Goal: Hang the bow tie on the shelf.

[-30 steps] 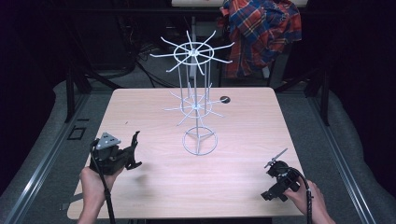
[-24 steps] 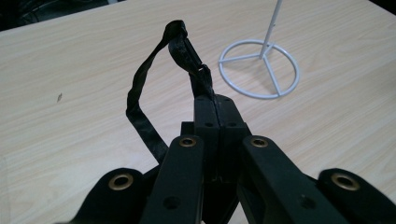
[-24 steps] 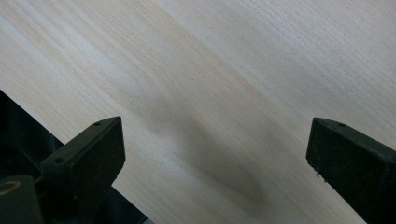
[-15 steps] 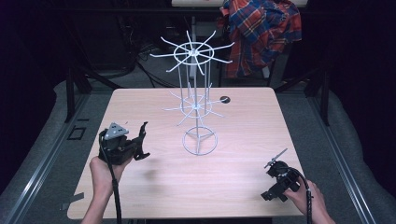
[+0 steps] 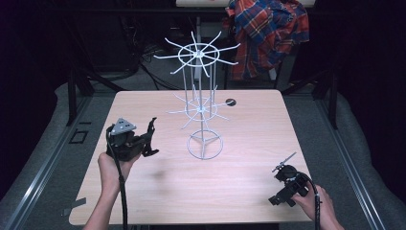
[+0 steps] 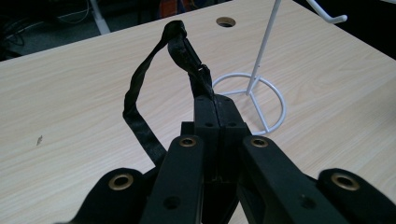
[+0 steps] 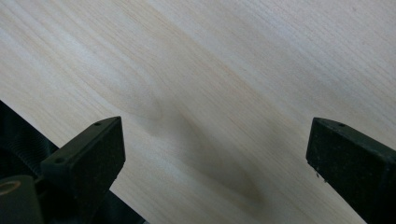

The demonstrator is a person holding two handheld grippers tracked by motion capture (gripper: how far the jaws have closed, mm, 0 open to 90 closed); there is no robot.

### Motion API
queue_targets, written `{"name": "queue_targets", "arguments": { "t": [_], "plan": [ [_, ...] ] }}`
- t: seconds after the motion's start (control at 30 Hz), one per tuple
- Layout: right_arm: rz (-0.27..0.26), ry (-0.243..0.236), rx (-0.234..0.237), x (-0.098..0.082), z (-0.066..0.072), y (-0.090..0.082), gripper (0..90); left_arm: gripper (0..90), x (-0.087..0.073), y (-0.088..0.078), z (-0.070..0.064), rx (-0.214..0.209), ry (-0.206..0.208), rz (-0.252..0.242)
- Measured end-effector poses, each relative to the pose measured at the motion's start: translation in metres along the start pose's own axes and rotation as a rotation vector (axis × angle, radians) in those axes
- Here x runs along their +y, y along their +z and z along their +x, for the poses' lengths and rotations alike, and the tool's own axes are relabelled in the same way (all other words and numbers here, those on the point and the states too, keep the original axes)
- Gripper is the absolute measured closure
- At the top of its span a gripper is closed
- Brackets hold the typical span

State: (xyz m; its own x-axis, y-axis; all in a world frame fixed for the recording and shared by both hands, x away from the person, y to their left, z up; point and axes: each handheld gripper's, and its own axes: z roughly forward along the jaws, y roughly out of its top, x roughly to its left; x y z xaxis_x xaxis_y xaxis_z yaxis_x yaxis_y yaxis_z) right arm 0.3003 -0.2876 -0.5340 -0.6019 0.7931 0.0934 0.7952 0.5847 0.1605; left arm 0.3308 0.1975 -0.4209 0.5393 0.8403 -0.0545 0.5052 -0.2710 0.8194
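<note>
A white wire stand [image 5: 200, 109] with two tiers of radiating hooks rises from a ring base [image 6: 275, 93] at the table's middle. To its left, a hand holds my left gripper [image 5: 151, 136] a little above the wood. Its jaws are shut [image 6: 215, 100] on a black strap [image 6: 140, 79], which loops up ahead of the tips and hangs back under them. The ring base lies just beyond and right of the strap. My right gripper [image 5: 284, 162] rests near the table's front right corner. Its jaws stand wide open [image 7: 215, 154] over bare wood, nothing between them.
A round cable hole [image 5: 231, 102] sits in the wooden table [image 5: 258, 139] behind the stand. A plaid shirt [image 5: 268, 33] hangs beyond the far edge. Dark floor and metal rails surround the table.
My left gripper has moved forward and to the right with the strap, from the front left edge toward the stand. The right gripper has stayed put.
</note>
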Motion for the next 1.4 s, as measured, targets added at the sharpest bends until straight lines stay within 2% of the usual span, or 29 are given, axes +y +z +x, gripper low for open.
{"name": "queue_targets", "arguments": {
  "t": [0.17, 0.2, 0.23, 0.27, 0.33, 0.37, 0.4, 0.43, 0.53, 0.7, 0.73, 0.77, 0.8, 0.9, 1.03, 1.07, 1.1, 1.13, 1.27, 1.3, 1.33, 1.4],
  "plan": [
    [0.000, 0.004, -0.007, -0.001, -0.001, -0.001, 4.1, 89.7, 0.007, 0.003, 0.001, -0.008, 0.000, -0.012],
    [-0.030, 0.025, 0.008, -0.003, 0.000, 0.002, 4.1, 89.7, 0.008, 0.004, 0.001, -0.010, -0.001, -0.015],
    [-0.019, 0.017, 0.010, -0.002, -0.001, 0.001, 4.1, 89.7, 0.008, 0.005, 0.001, -0.011, -0.002, -0.018],
    [-0.047, 0.041, 0.010, -0.003, 0.001, 0.003, 4.1, 89.7, 0.008, 0.005, 0.001, -0.011, -0.002, -0.018],
    [-0.005, 0.007, 0.000, -0.002, -0.001, -0.001, 4.1, 89.7, 0.010, 0.007, 0.001, -0.017, 0.000, -0.018],
    [-0.005, 0.007, 0.000, -0.002, -0.001, -0.001, 4.1, 89.7, 0.010, 0.007, 0.001, -0.017, 0.000, -0.018],
    [-0.055, 0.044, 0.011, -0.003, 0.002, 0.003, 4.0, 89.8, 0.012, 0.008, 0.001, -0.021, -0.004, -0.020],
    [-0.014, 0.012, 0.007, -0.002, 0.000, 0.000, 4.0, 89.7, 0.012, 0.009, 0.001, -0.023, -0.006, -0.021],
    [0.001, -0.002, 0.008, -0.001, 0.000, -0.001, 4.1, 89.7, 0.015, 0.011, 0.000, -0.027, -0.002, -0.024],
    [0.007, -0.005, -0.003, -0.001, -0.002, -0.001, 4.1, 89.7, 0.019, 0.014, -0.001, -0.037, -0.003, -0.031],
    [-0.029, 0.029, 0.003, -0.003, 0.000, 0.001, 4.1, 89.7, 0.019, 0.015, -0.001, -0.040, -0.003, -0.034],
    [-0.043, 0.041, 0.015, -0.003, 0.001, 0.002, 4.1, 89.7, 0.019, 0.015, -0.001, -0.040, -0.003, -0.034],
    [-0.019, 0.018, 0.018, -0.003, -0.001, 0.000, 4.1, 89.7, 0.021, 0.017, -0.003, -0.049, -0.002, -0.035],
    [0.001, 0.001, 0.006, -0.002, -0.002, -0.002, 4.0, 89.7, 0.022, 0.019, -0.004, -0.055, 0.002, -0.036],
    [-0.019, 0.015, 0.013, -0.003, 0.000, -0.001, 4.1, 89.7, 0.025, 0.022, -0.007, -0.056, 0.003, -0.033],
    [-0.049, 0.046, 0.011, -0.005, 0.003, 0.000, 4.0, 89.7, 0.026, 0.023, -0.008, -0.057, 0.006, -0.035],
    [-0.016, 0.022, 0.016, -0.004, 0.001, -0.003, 4.0, 89.7, 0.027, 0.024, -0.009, -0.060, 0.006, -0.036],
    [0.003, 0.005, 0.001, -0.004, 0.000, -0.005, 4.0, 89.7, 0.028, 0.024, -0.011, -0.068, 0.008, -0.044],
    [-0.022, 0.019, 0.010, -0.005, 0.000, -0.001, 4.1, 89.7, 0.031, 0.026, -0.013, -0.078, 0.019, -0.044],
    [-0.022, 0.019, 0.010, -0.005, 0.000, -0.001, 4.1, 89.7, 0.031, 0.026, -0.013, -0.082, 0.019, -0.042],
    [0.005, -0.004, -0.005, -0.003, -0.002, -0.002, 4.0, 89.7, 0.031, 0.028, -0.013, -0.092, 0.019, -0.034],
    [0.002, -0.001, -0.002, -0.003, -0.002, -0.002, 4.0, 89.7, 0.031, 0.030, -0.013, -0.093, 0.019, -0.029]
  ]
}}
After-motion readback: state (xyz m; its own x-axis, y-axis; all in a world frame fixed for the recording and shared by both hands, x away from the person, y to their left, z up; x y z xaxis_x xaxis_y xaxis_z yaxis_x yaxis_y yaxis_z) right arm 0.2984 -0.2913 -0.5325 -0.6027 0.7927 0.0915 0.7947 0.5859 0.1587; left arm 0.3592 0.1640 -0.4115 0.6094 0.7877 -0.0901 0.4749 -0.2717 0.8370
